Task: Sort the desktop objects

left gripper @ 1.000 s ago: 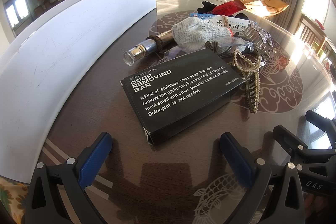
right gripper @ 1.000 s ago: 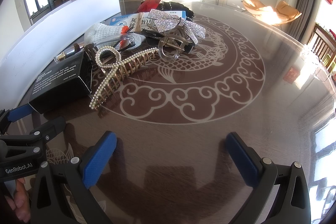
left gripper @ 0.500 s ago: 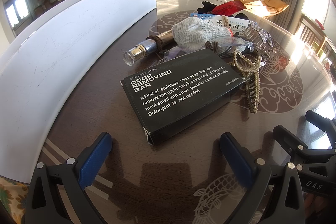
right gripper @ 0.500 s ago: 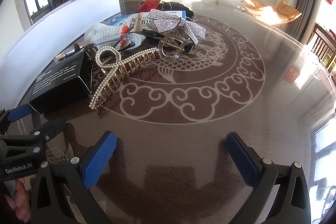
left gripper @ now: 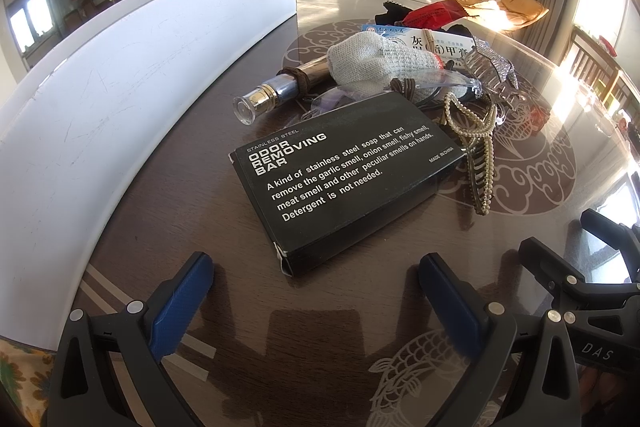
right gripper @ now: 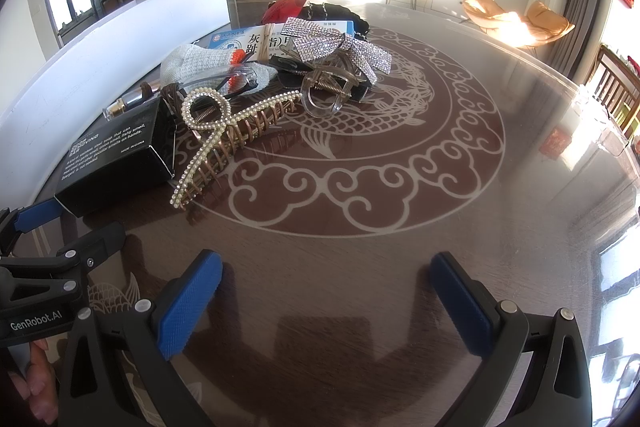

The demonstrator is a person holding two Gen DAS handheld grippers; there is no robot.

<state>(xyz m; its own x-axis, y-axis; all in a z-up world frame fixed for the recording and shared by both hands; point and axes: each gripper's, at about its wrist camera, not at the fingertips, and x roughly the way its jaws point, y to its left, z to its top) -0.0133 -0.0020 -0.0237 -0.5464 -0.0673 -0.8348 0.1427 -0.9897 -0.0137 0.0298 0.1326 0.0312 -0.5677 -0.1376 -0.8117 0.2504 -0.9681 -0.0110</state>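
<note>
A black odor-removing-bar box [left gripper: 344, 179] lies on the dark table just ahead of my open, empty left gripper [left gripper: 316, 279]; it also shows in the right wrist view [right gripper: 116, 159]. Behind it sit a small spray bottle [left gripper: 280, 93], a grey knitted glove [left gripper: 380, 63], a blue-white medicine box [left gripper: 432, 43] and clear glasses. A pearl hair claw [right gripper: 228, 131] lies beside the box. A clear claw clip [right gripper: 328, 91] and a rhinestone bow clip [right gripper: 336, 45] lie behind it. My right gripper [right gripper: 324, 279] is open and empty over bare table.
A long white board [left gripper: 120, 99] stands along the table's left side. A red packet [right gripper: 288, 3] and a black item [right gripper: 332, 15] lie at the back of the pile. The round table [right gripper: 500, 167] has a fish pattern.
</note>
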